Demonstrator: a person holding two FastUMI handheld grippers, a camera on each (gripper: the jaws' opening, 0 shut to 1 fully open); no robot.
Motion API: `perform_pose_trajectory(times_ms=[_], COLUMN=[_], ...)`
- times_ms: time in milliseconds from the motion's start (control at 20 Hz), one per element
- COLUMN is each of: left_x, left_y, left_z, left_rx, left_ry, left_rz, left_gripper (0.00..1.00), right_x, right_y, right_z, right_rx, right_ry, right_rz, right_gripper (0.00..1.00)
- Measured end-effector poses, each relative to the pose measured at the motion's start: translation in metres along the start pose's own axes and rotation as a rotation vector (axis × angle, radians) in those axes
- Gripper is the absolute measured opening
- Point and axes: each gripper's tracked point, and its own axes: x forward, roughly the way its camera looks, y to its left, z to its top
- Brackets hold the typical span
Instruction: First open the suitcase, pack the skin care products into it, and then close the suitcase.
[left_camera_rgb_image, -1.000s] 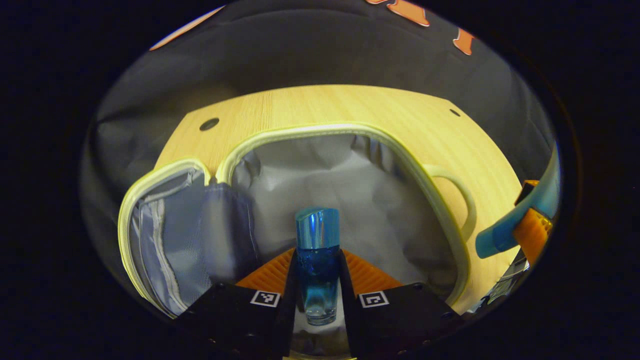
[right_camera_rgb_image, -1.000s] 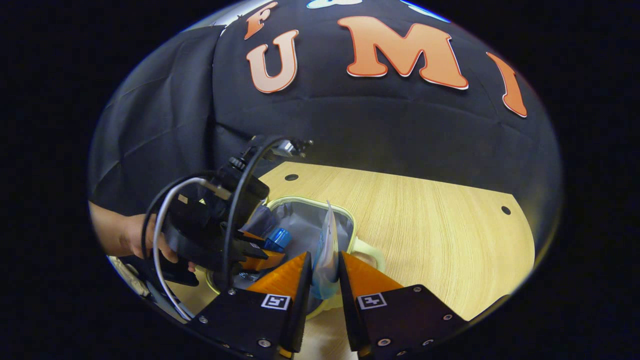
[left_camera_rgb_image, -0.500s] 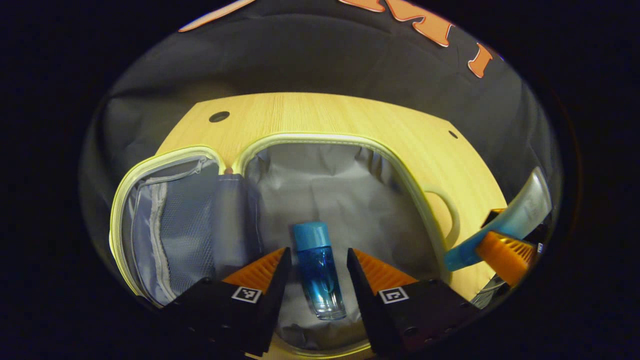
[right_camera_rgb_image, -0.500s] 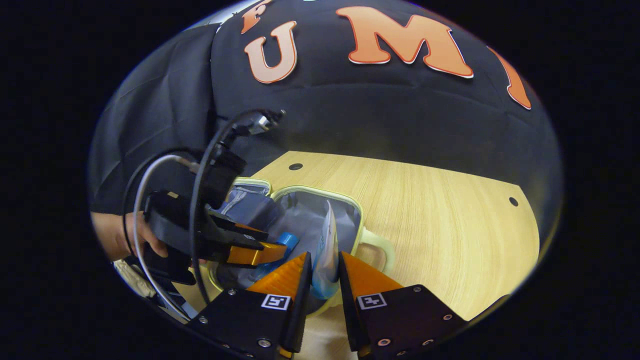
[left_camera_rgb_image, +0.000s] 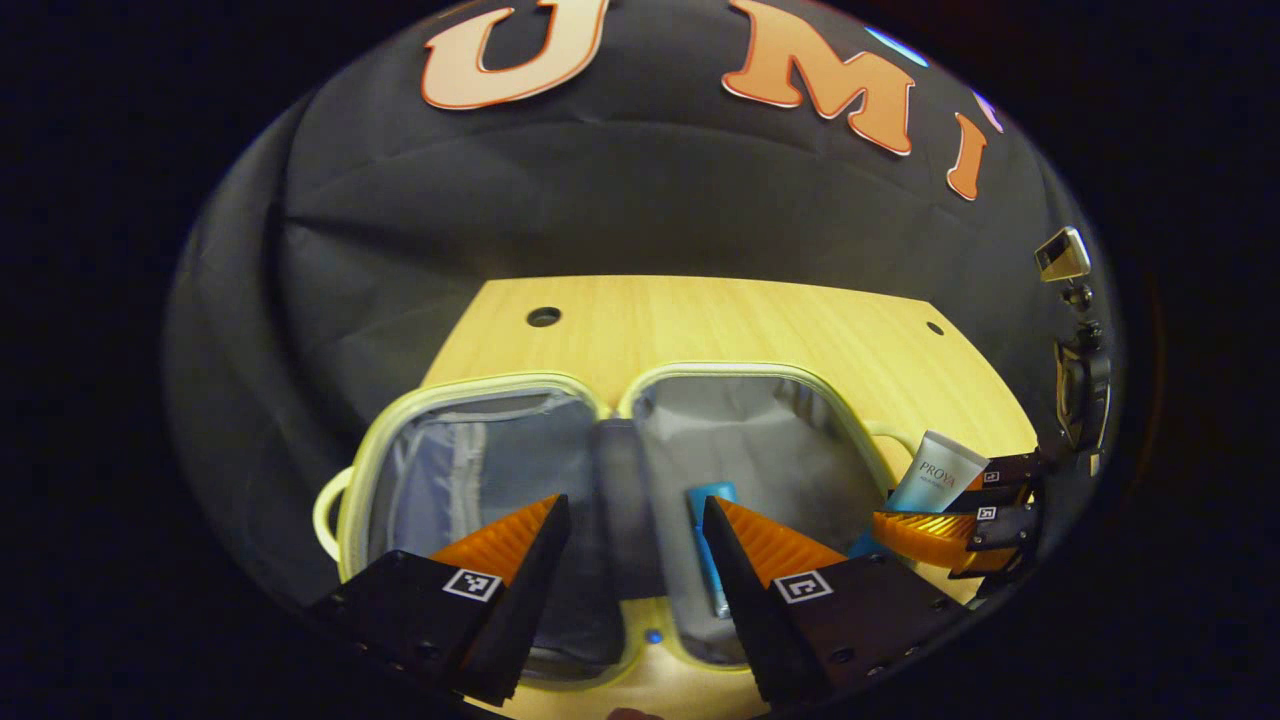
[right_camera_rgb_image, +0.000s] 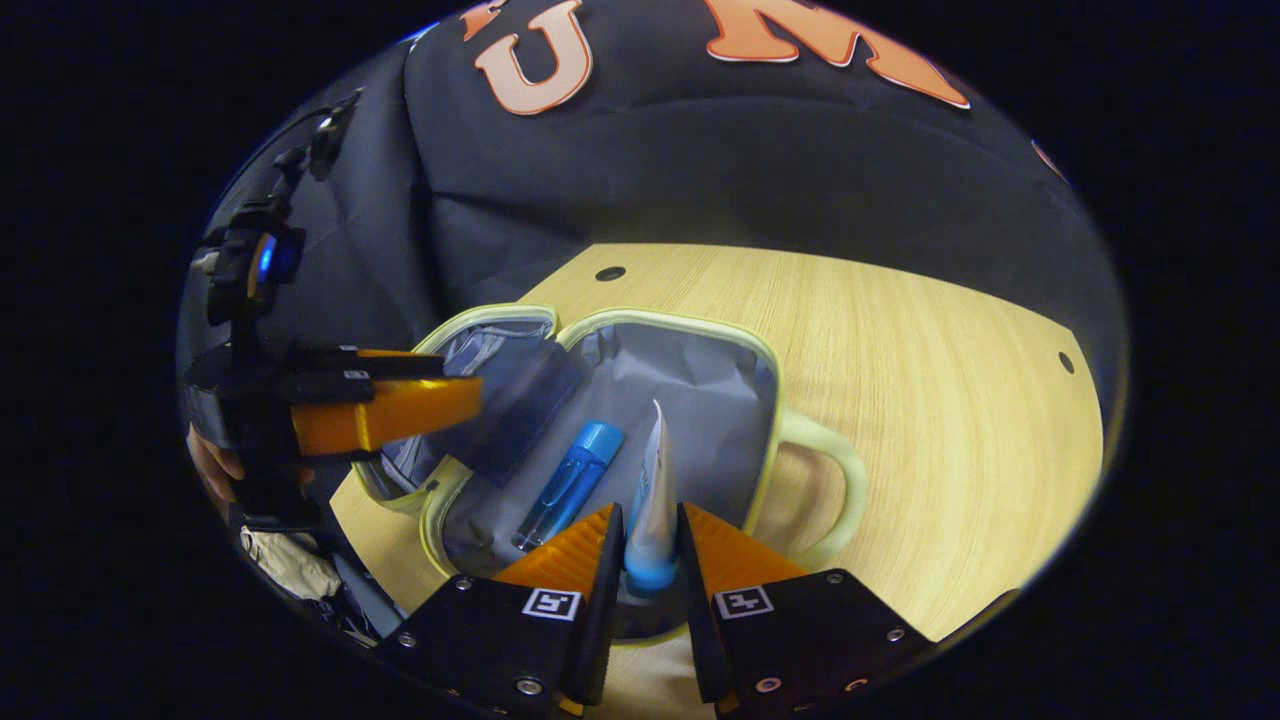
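Suitcase is seen lying open flat on the wooden surface, both halves lined in grey fabric. In the right gripper view the suitcase rim and its pale handle are seen, right half nearest the camera.

Blue bottle is seen lying on its side inside the right half, cap pointing away; in the left gripper view the bottle is partly hidden behind the right finger.

Left gripper is held above the suitcase, fingers spread wide, nothing between them. It is also seen in the right gripper view, off to the left over the left half, with a hand behind it.

Right gripper fingers are closed on a white tube with a blue cap, cap end down between them, tube held over the right half. In the left gripper view the same tube is seen gripped by the right gripper at the suitcase's right edge.
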Motion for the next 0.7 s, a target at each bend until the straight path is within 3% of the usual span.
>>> perform_pose_trajectory(times_ms=[250,550,600,700], left_x=[-0.023,-0.036,-0.037,-0.041], left_y=[0.074,0.175,0.191,0.215], left_z=[-0.007,-0.025,-0.029,-0.036], left_rx=[-0.015,-0.059,-0.082,-0.138], left_ry=[-0.023,-0.028,-0.019,-0.023], left_rz=[0.114,0.258,0.278,0.306], left_gripper=[0.83,0.82,0.82,0.82], right_x=[0.024,0.038,0.042,0.042], right_y=[0.0,-0.003,-0.001,-0.007], right_z=[-0.02,-0.022,-0.019,-0.011], right_rx=[0.059,0.185,0.211,0.231], right_ry=[0.143,0.219,0.228,0.211], right_rz=[-0.014,-0.038,-0.036,-0.048], right_gripper=[0.35,0.35,0.41,0.36])
